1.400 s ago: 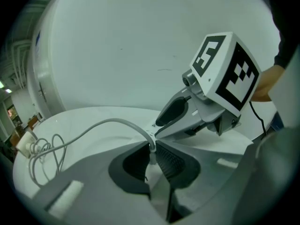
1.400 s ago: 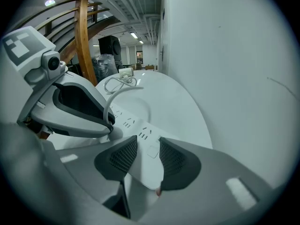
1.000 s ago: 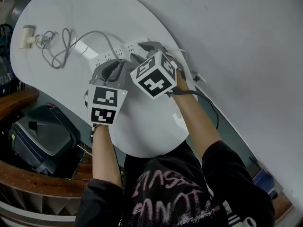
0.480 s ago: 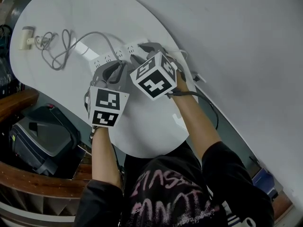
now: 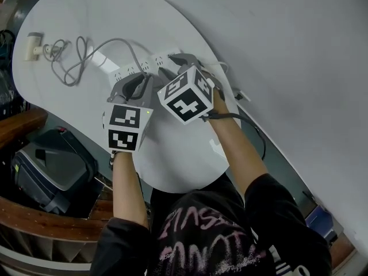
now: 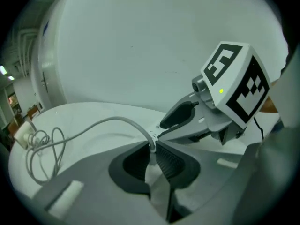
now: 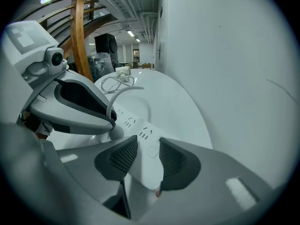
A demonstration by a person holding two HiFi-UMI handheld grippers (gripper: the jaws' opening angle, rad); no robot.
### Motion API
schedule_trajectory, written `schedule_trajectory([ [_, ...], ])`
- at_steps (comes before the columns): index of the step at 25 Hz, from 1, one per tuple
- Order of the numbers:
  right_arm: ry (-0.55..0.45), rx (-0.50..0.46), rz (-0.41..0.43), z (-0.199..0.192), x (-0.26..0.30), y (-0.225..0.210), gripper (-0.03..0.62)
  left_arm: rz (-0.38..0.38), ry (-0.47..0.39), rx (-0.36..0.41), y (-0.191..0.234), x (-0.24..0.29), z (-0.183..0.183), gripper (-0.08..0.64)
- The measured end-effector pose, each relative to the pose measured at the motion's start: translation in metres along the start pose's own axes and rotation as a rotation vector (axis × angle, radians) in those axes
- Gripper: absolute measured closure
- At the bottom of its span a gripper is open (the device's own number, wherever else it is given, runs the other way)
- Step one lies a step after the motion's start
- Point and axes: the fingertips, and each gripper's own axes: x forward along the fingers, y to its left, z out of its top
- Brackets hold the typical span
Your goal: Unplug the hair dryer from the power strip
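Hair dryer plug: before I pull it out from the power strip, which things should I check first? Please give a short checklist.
1. Left claw shut on the plug: ok.
2. Right claw clamping the power strip at its end: ok.
3. Grey cable slack, in loose loops on the table: ok.
4. Plug prongs seated in the socket: cannot tell, the left claw covers them.
5. Two claws clear of each other: cannot tell.
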Motion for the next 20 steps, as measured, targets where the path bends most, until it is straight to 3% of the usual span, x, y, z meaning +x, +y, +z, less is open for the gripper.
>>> schedule_trajectory([
  [4,0.023,0.001,0.014,0.000,0.001,0.000,0.425,0.003,0.023,0.114,-0.009,-0.002,0.000,0.514],
  [8,0.012,0.003,0.006,0.001,0.001,0.001,0.426,-0.004,-0.003,0.007,0.000,-0.002,-0.001,0.513],
  [11,0.013,0.010,0.017,0.001,0.001,0.001,0.426,-0.013,0.022,0.133,-0.008,-0.003,-0.001,0.514],
  [12,0.014,0.007,0.019,0.001,0.001,0.000,0.426,-0.019,0.014,0.135,-0.009,-0.003,-0.001,0.512],
  [15,0.008,0.000,0.012,0.002,0.001,0.001,0.426,-0.019,-0.111,-0.068,0.007,-0.013,0.017,0.512],
  [16,0.005,-0.001,0.011,0.003,0.001,0.000,0.425,-0.011,-0.131,-0.085,0.014,-0.016,0.025,0.512],
  [18,0.000,-0.001,0.011,0.004,0.001,-0.001,0.422,-0.010,-0.094,-0.014,0.016,-0.016,0.028,0.512],
  [20,-0.011,0.005,0.013,0.001,0.000,0.001,0.422,-0.026,-0.123,-0.078,0.014,-0.024,0.026,0.512],
])
